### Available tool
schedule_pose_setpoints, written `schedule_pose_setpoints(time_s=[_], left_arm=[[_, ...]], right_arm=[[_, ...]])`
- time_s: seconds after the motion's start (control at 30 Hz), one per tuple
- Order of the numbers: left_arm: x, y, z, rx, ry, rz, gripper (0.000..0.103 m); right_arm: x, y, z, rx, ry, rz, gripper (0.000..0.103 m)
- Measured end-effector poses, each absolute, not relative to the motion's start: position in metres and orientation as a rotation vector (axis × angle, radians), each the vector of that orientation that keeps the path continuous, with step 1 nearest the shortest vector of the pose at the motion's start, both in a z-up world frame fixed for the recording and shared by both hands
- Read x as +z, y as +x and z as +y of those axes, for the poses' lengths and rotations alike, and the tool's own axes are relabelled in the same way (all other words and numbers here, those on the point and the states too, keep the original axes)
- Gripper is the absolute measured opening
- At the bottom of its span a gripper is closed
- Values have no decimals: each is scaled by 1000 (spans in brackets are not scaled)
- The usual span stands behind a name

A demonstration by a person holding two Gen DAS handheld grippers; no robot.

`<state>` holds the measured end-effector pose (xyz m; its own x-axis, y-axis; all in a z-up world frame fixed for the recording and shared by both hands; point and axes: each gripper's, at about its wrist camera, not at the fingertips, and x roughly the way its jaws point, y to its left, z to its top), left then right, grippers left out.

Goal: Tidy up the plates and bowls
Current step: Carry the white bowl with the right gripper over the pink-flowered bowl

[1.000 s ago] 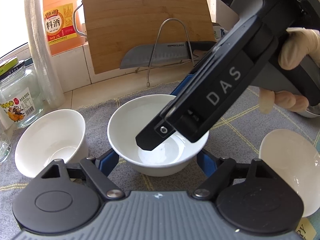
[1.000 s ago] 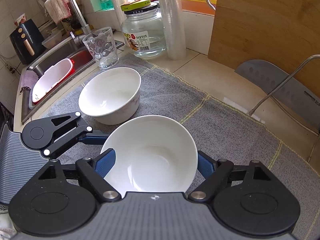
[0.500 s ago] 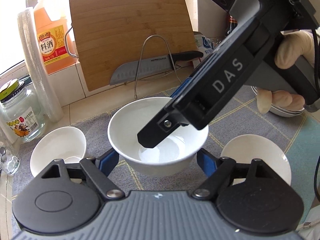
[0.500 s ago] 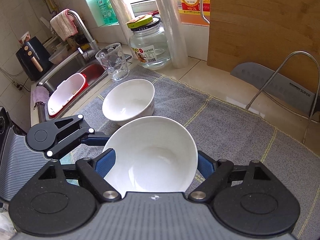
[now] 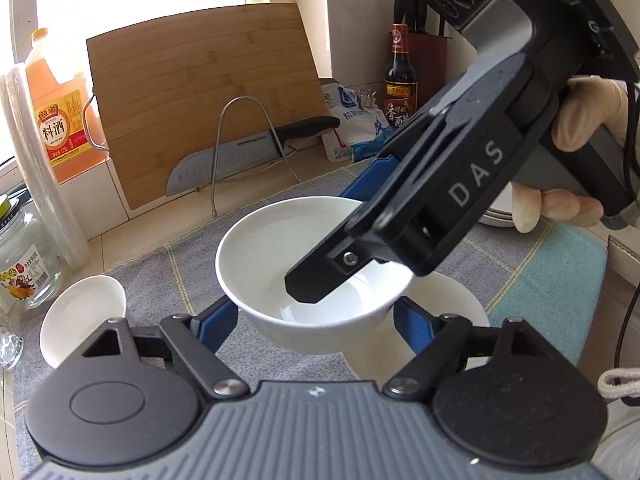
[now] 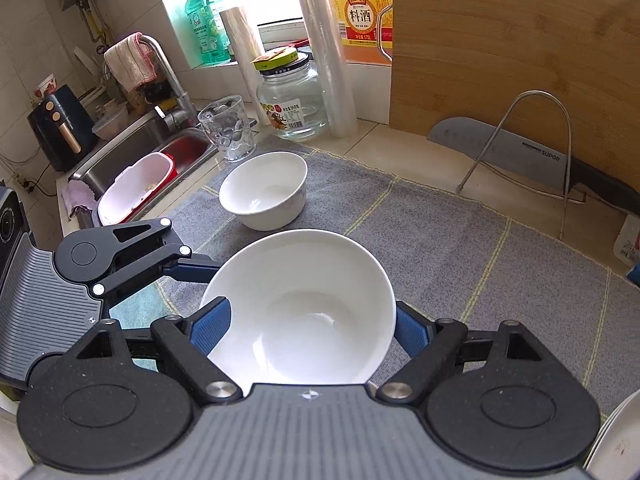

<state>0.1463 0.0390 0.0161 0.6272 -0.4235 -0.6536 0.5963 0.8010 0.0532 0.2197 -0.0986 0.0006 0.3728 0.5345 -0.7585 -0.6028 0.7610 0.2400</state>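
White bowl (image 5: 280, 264) at frame centre, lifted above the grey mat (image 5: 160, 276), pinched by both left tongs (image 5: 316, 322) and right tongs (image 6: 308, 322), second bowl (image 6: 264, 190) on the mat at upper centre, another bowl (image 5: 440, 312) directly beneath, gloved hand (image 5: 580, 120) at right.

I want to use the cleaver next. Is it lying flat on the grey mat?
No. The cleaver leans against the wooden cutting board behind the wire stand, off the grey mat.
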Motion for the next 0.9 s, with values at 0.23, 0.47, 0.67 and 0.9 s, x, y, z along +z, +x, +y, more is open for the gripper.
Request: schedule_pose_setpoints(time_s=[0.23, 0.47, 0.67, 0.9], left_arm=[[14, 133, 26, -643, 288, 687, 84], [6, 126, 15, -690, 296, 712, 84], [1, 125, 10, -713, 286, 738, 84], [-3, 125, 8, -719, 288, 760, 84]], right_arm=[[1, 195, -114, 686, -60, 935, 90], [-6, 176, -127, 646, -38, 950, 90], [-11, 168, -133, 623, -26, 964, 90], [-19, 166, -135, 617, -19, 979, 90]])
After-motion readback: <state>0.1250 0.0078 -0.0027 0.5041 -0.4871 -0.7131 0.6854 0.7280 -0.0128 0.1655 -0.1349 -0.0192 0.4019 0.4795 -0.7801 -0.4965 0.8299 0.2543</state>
